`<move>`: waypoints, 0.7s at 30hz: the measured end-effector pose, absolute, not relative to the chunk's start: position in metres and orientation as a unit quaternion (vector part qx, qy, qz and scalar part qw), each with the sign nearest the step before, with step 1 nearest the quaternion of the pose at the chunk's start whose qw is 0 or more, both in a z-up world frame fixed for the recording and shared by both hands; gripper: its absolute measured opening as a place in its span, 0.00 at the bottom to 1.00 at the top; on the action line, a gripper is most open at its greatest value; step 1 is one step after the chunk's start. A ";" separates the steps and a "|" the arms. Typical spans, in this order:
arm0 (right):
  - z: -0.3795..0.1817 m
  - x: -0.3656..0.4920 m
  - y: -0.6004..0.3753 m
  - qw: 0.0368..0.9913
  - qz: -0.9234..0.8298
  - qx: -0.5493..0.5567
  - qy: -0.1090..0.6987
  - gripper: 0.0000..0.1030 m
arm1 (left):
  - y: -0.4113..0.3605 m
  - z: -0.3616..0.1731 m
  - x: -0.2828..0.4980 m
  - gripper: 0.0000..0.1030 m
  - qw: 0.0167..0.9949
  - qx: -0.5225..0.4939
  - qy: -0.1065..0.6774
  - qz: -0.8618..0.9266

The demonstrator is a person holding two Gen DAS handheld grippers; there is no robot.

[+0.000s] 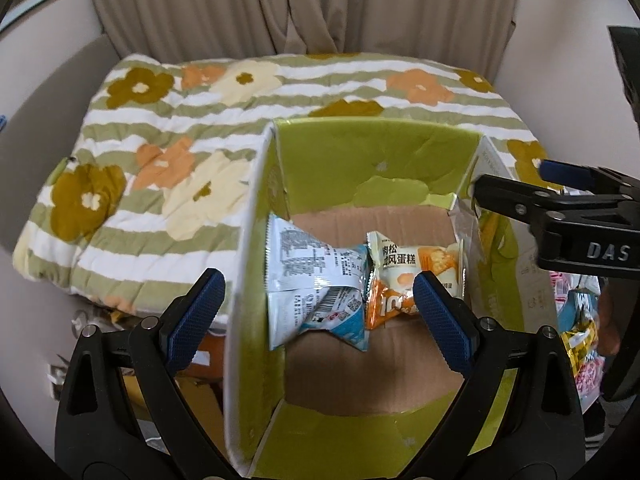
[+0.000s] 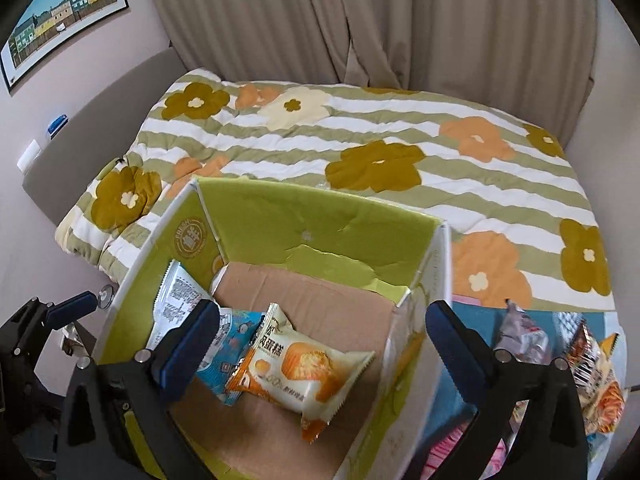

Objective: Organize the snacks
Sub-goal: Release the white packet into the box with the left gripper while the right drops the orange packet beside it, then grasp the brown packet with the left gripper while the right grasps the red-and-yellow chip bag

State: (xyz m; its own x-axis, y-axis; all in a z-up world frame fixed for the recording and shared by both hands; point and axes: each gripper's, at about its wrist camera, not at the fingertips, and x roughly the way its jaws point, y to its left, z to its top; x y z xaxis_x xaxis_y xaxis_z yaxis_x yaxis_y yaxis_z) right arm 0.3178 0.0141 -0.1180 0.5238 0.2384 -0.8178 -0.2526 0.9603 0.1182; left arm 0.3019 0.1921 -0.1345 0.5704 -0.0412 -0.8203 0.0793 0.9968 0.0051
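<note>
The cardboard box [image 1: 372,152] stands open at the centre of the left wrist view, with green inner walls and a bare brown floor; in the right wrist view the same box [image 2: 320,236] fills the lower centre. Two snack packets lie on the box floor, touching each other. The blue-and-white packet [image 1: 316,280] lies against the left inner wall, at the left of the floor. The orange cake packet [image 1: 404,276] lies just to its right; in the right wrist view this packet [image 2: 308,372] sits mid-floor, overlapping the edge of the blue-and-white packet [image 2: 224,344]. The left gripper [image 1: 320,316] is spread wide with nothing between its fingers; its left finger sits outside the box's left wall and its right finger over the box interior. The right gripper [image 2: 320,344] is likewise spread and empty, straddling the box's right wall: left finger above the packets, right finger outside. In the left wrist view the right gripper [image 1: 512,188] enters from the right edge, over the box's right wall. More loose snack packets [image 2: 592,368] lie at lower right, outside the box. A floral striped quilt [image 2: 360,136] covers the bed behind, with beige curtains [image 2: 360,12] across the top.
</note>
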 end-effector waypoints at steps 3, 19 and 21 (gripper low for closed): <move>-0.103 0.304 0.008 0.878 0.131 -0.003 0.461 1.00 | 0.194 -0.117 0.290 0.92 0.893 0.018 0.447 -0.040; -0.025 0.197 -0.060 0.922 0.039 0.046 0.383 1.00 | 0.166 -0.051 0.235 0.92 0.920 0.023 0.383 -0.080; -0.021 0.183 -0.073 0.925 0.027 0.054 0.374 1.00 | 0.159 -0.048 0.228 0.92 0.921 0.021 0.380 -0.086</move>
